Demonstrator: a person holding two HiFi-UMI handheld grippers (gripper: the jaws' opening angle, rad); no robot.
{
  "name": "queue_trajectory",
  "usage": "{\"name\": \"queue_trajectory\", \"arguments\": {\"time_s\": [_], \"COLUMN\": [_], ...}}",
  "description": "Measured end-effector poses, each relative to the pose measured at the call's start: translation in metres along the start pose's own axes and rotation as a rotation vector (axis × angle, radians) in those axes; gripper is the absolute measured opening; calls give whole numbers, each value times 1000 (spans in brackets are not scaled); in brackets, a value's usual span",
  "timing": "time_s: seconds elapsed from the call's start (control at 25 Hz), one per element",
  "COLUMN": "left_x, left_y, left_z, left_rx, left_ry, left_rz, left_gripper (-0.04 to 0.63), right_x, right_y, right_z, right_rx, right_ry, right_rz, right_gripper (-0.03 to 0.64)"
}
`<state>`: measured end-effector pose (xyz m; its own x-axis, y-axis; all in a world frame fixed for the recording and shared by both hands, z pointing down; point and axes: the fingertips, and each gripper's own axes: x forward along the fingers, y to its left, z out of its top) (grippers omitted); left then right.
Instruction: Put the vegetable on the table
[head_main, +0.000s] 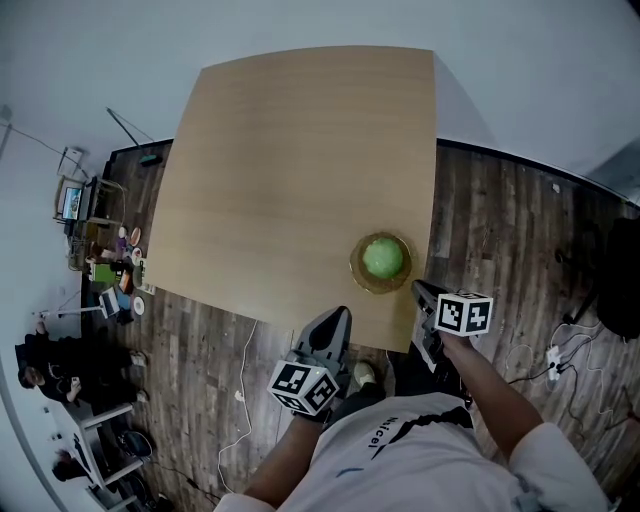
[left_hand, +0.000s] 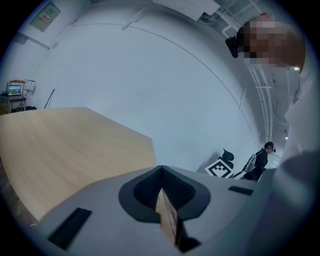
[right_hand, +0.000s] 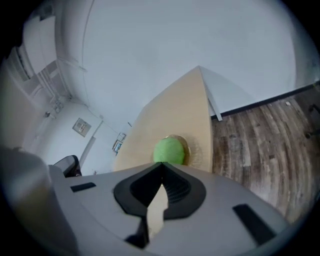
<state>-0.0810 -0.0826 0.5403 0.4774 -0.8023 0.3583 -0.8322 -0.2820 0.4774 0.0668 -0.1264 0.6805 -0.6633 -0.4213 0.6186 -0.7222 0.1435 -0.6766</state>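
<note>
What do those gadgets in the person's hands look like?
Both the left claw and right claw are grey, wedge-shaped, with black ribbed pads inside. Each carries a white cube printed with black square markers. The person wears a white shirt.

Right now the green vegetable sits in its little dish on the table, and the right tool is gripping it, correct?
Not quite. The right tool grips nothing: the right gripper view shows its jaws together, short of the green vegetable, which lies untouched in its dish on the table.
</note>
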Motion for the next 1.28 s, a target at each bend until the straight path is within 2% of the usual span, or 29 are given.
{"name": "queue_trajectory", "arguments": {"time_s": [0.24, 0.36, 0.52, 0.68, 0.92, 1.12, 1.28], "left_x": [-43, -70, -105, -123, -139, -147, -150], "left_y": [-6, -14, -33, -58, -95, -128, -145], "left_z": [-13, -20, -26, -39, -47, -52, -54], "left_rx": [-7, 2, 35, 37, 49, 69, 85], "left_ry": [-4, 8, 12, 14, 21, 5, -13], "left_rz": [-12, -33, -101, -181, -260, -279, -260], "left_gripper": [14, 14, 13, 14, 14, 14, 14], "right_x": [-27, -46, -80, -118, -167, -193, -205], "right_y": [87, 125, 159, 168, 180, 178, 177], "right_z": [-13, -35, -64, -84, -99, -109, -113], "right_rx": [-246, -299, -328, -316, -344, -360, -373], "right_ry": [-85, -130, -204, -280, -368, -397, -401], "right_rz": [88, 107, 76, 27, -11, -1, 30], "right_gripper": [15, 15, 14, 14, 14, 14, 14]}}
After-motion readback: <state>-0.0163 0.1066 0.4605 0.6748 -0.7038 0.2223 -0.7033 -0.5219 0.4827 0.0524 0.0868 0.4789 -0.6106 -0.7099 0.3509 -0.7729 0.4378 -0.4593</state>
